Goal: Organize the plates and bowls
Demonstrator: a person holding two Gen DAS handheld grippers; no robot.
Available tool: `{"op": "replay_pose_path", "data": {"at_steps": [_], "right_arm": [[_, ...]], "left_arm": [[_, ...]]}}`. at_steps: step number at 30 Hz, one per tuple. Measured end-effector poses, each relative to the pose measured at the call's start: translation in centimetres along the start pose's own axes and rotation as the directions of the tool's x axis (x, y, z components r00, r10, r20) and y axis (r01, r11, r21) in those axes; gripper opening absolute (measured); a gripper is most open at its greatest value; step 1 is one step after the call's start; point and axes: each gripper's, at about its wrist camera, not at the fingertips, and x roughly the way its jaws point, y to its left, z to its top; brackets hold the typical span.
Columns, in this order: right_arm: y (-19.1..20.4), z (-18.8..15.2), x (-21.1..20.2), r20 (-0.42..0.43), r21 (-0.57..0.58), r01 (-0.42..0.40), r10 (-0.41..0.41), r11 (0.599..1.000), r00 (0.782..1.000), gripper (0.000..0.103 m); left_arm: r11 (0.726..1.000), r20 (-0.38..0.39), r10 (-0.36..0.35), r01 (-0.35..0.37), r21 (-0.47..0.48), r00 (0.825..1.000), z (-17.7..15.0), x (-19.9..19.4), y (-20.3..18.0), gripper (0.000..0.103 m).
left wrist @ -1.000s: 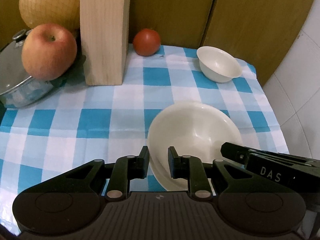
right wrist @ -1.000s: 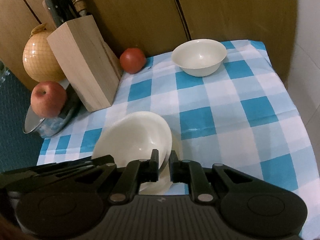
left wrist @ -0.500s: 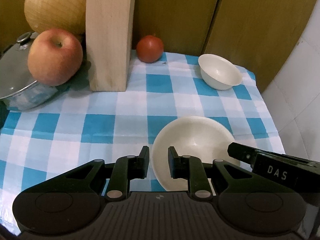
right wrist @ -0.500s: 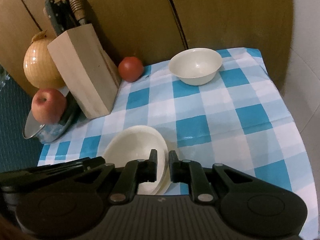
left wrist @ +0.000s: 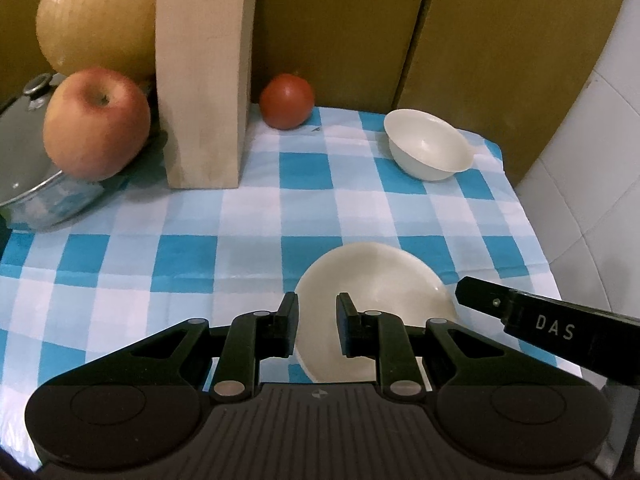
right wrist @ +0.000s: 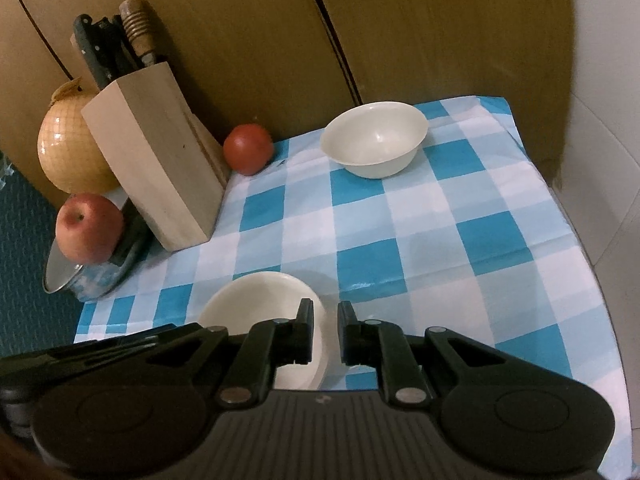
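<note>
We've lifted the cream plate (left wrist: pixel 376 280) clear of the checked cloth (left wrist: pixel 248 216); left gripper (left wrist: pixel 317 308) and right gripper (right wrist: pixel 322 316) each stay pinched on its rim.

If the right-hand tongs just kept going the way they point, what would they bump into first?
Probably the near white dish. Its right rim already sits between the right tongs, which point downward. Past that comes the checked cloth, though depth is hard to judge.
</note>
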Motion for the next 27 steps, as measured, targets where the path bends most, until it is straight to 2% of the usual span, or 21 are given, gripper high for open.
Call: {"op": "replay_pose_path", "data": {"at_steps": [7, 14, 21, 25, 27], "right_arm": [[-1.8, 1.2, -0.2, 0.032, 0.053, 0.002, -0.004, 0.999, 0.999, 0.015], [-3.8, 2.8, -0.3, 0.071, 0.104, 0.012, -0.019, 0.995, 0.997, 0.019], [-5.9, 4.7, 0.6, 0.096, 0.158, 0.025, -0.041, 0.987, 0.995, 0.024], [-7.5, 5.9, 1.4, 0.108, 0.198, 0.036, -0.058, 0.98, 0.993, 0.026], [-8.2, 6.5, 1.7, 0.107, 0.219, 0.023, -0.048, 0.975, 0.993, 0.027]], "left_arm": [[0.999, 0.017, 0.012, -0.013, 0.035, 1.0, 1.0, 0.3, -1.5, 0.029], [0.996, 0.032, 0.021, -0.023, 0.08, 0.999, 2.4, 1.1, -3.5, 0.044], [0.993, 0.056, 0.038, -0.045, 0.112, 0.998, 4.1, 2.2, -5.2, 0.069], [0.989, 0.067, 0.058, -0.066, 0.134, 0.996, 5.2, 3.0, -6.1, 0.076], [0.988, 0.068, 0.063, -0.072, 0.136, 0.996, 5.8, 3.5, -6.4, 0.084]]}}
